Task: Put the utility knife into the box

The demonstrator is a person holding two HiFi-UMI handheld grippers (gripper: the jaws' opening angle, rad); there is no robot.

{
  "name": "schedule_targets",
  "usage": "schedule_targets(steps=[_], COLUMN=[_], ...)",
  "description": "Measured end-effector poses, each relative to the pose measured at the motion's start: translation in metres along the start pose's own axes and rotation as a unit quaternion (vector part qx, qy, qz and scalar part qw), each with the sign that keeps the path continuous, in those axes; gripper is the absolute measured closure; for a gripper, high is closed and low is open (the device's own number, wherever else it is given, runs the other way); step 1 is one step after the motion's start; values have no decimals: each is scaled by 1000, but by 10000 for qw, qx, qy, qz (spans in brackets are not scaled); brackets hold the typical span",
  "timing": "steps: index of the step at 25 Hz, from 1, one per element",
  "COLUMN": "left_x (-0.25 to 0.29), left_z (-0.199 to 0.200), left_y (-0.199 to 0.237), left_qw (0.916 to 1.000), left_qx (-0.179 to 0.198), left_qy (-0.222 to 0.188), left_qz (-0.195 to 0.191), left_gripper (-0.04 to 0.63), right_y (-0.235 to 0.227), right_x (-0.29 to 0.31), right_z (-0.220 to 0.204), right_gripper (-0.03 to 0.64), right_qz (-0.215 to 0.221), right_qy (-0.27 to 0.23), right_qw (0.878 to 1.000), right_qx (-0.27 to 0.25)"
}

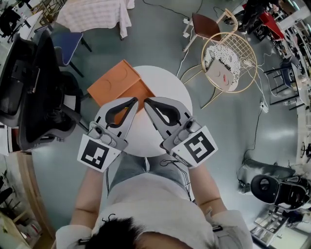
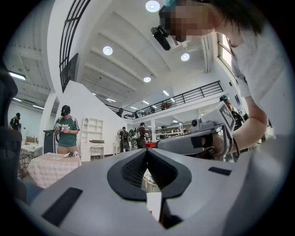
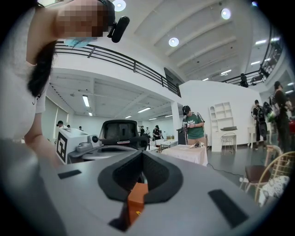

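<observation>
An orange box lies on the far left part of a round white table. No utility knife shows in any view. My left gripper hovers over the box's near corner, its jaws closed tip to tip with nothing between them. My right gripper is just beside it, also shut and empty. In the left gripper view the jaws meet, and a strip of white table shows below them. In the right gripper view the jaws meet above a slice of the orange box.
A black office chair stands close to the table's left. A wire chair with a patterned cushion and a brown chair stand at the right rear. A cloth-covered table is behind. Cables run across the floor. People stand far off.
</observation>
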State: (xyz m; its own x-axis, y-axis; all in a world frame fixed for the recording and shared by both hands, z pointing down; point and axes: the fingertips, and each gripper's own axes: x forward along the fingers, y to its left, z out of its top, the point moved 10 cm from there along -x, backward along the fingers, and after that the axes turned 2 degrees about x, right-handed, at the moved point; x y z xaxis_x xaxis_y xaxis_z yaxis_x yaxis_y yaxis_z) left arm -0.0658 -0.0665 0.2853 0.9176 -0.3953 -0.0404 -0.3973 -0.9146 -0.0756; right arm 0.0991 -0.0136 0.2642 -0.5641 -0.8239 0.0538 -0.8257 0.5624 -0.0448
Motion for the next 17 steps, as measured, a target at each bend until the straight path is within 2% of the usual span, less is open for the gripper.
schedule_targets(steps=[17], left_x=[8], left_z=[11], left_y=[-12], left_qw=[9997], left_qx=[55], left_qy=[-183], left_qz=[-141], left_gripper=[586], right_y=[3], right_x=[-13], right_z=[11], right_gripper=[611], right_qz=[-66], right_qy=[-70], right_qw=[9998], right_qx=[-187])
